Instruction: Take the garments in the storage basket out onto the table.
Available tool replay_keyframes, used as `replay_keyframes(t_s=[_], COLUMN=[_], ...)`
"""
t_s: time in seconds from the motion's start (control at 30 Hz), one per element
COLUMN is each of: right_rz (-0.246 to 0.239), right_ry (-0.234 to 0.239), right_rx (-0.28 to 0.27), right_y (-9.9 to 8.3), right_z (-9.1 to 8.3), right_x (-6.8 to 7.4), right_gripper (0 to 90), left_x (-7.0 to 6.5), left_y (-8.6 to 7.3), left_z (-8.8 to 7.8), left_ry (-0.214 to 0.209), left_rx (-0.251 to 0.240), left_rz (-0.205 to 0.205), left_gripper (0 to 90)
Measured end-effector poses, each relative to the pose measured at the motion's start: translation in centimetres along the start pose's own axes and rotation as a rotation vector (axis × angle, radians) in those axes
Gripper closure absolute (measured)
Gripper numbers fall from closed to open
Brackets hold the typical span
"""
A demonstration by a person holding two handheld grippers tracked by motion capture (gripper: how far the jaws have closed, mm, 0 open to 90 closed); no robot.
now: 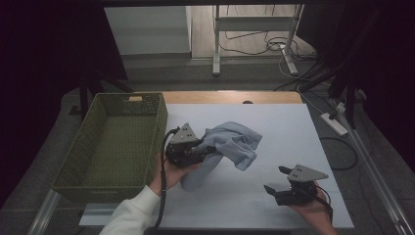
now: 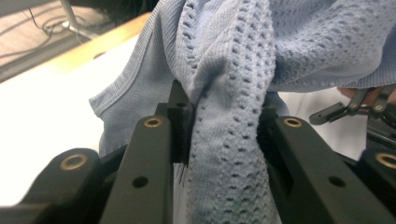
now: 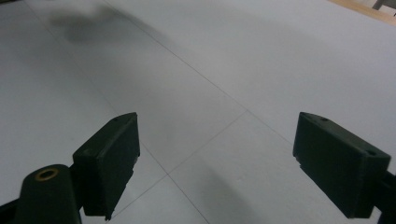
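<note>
**Left gripper clamped on blue knit cloth; right gripper wide over bare table**

Left gripper (image 1: 204, 149), table centre, jaws pinched on a bunched fold of the light blue knit cloth (image 1: 230, 147). Cloth bulges toward 3 o'clock of it and drapes down onto the white table cover (image 1: 274, 122). Right gripper (image 1: 276, 178), at 5 o'clock from the cloth and well apart, jaws spread wide with nothing between. Green woven basket (image 1: 93, 147) at 9 o'clock of the left gripper.
</note>
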State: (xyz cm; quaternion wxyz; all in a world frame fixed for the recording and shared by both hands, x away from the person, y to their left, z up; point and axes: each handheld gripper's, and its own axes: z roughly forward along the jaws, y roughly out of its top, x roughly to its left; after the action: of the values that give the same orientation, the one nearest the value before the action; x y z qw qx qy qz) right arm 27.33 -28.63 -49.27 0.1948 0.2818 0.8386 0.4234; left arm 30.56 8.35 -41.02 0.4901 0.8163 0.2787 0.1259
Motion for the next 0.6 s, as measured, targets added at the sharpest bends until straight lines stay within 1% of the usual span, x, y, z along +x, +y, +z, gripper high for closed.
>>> replay_keyframes(t_s=[0.1, 0.27, 0.33, 0.53, 0.57, 0.6], right_rz=[0.0, 0.0, 0.001, 0.0, 0.0, 0.002], right_ry=[-0.003, -0.003, -0.005, -0.005, -0.002, -0.002], right_rx=[-0.002, -0.001, 0.0, 0.002, 0.0, 0.001], right_y=[0.0, -0.1, -0.1, -0.1, -0.1, -0.1], right_z=[0.1, 0.1, 0.1, 0.1, 0.1, 0.0], right_x=[0.0, 0.0, 0.0, 0.0, 0.0, 0.0], right_gripper=[14.8, 14.8, 14.8, 14.8, 14.8, 14.8], left_x=[0.2, 0.7, 0.8, 0.8, 0.8, 0.9], left_y=[-0.4, -1.4, -1.7, -2.4, -2.6, -2.8], left_z=[0.8, 2.6, 3.2, 4.9, 5.3, 5.7], left_ry=[-0.001, -0.002, -0.006, -0.007, -0.01, -0.016], left_rx=[0.025, 0.08, 0.089, 0.138, 0.141, 0.155], left_rz=[-0.008, -0.021, -0.025, -0.022, -0.027, -0.027], left_gripper=[69.6, 69.3, 69.2, 67.9, 67.9, 67.9])
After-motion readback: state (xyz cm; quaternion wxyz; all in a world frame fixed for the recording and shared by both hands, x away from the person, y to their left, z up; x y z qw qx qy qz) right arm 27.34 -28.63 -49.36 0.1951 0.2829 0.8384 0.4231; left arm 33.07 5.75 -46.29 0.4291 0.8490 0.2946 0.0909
